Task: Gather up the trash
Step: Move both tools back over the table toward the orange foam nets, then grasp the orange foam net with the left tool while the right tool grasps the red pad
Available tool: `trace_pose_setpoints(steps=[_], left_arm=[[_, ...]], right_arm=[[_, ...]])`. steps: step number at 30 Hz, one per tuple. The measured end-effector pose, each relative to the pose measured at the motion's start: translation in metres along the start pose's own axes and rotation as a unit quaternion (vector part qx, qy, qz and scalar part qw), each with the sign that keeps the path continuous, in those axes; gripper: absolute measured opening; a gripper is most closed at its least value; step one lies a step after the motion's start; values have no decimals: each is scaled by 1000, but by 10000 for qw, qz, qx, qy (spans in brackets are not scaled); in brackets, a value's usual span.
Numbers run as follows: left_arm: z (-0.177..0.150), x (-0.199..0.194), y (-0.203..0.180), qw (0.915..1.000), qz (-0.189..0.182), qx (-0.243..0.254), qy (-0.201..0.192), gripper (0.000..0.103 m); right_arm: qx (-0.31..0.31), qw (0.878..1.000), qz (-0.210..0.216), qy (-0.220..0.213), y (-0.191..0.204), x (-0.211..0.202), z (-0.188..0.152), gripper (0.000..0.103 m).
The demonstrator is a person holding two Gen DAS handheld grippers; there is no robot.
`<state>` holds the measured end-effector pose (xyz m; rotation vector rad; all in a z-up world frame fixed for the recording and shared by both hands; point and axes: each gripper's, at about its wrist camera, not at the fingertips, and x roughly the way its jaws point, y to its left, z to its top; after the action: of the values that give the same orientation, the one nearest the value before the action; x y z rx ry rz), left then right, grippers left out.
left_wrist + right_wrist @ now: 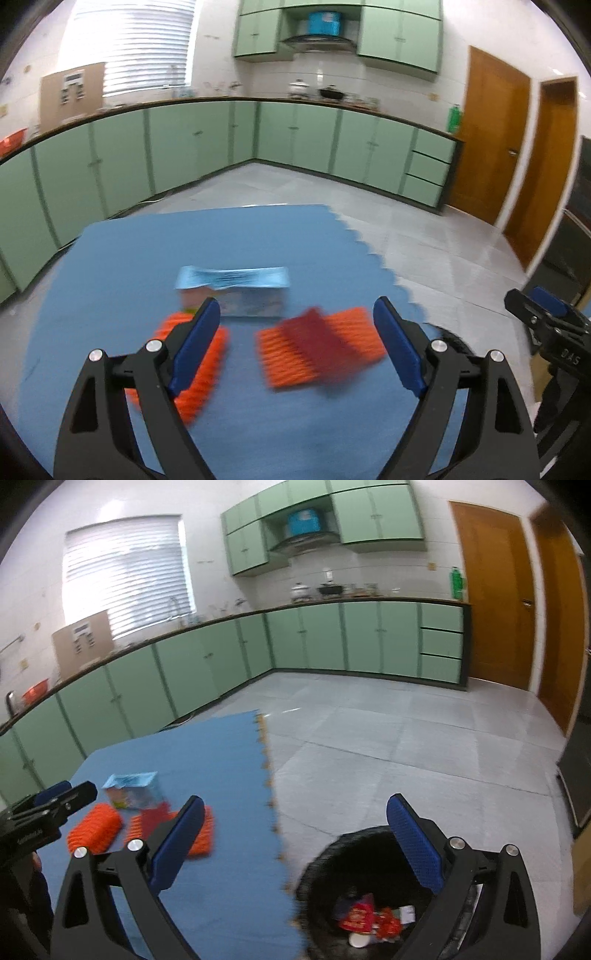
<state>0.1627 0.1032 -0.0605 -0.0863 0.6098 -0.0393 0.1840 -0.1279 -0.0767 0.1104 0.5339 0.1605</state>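
On the blue foam mat (122, 266) lie a light-blue carton (232, 291), an orange ridged piece (195, 369) and a second orange ridged piece (332, 350) with a dark red patch on it. My left gripper (297, 308) hangs open above them with nothing between its fingers. My right gripper (297, 803) is open and empty too, and stands over the near rim of a black bin (321, 871) on the tiled floor beside the mat. Inside the bin are red wrappers (360, 915) and a white cup (358, 939). The picture is blurred by motion.
Green kitchen cabinets (192, 147) run along the back and left walls under a dark countertop. Two brown doors (491, 136) stand at the right. Grey floor tiles (406, 738) stretch beyond the mat's toothed edge. A cardboard box edge (581, 871) shows at the far right.
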Motion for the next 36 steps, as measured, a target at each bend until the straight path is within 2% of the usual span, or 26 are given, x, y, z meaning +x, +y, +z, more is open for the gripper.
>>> trace_pose_setpoints(steps=[8,15,21,36], left_arm=[[-12,4,59,9981,507,-312,174,82],[-27,9,85,9968,602,-375,361,82],[-38,16,91,9959,626,-393,530,82],[-49,33,112,9932,620,-514,841,82]], right_arm=[[-380,9981,430,217,59,35,-8,97],[-483,9962,627,373,84,58,-16,96],[-712,9930,729,593,105,76,-25,93],[-1133,9797,870,1409,129,118,-43,64]])
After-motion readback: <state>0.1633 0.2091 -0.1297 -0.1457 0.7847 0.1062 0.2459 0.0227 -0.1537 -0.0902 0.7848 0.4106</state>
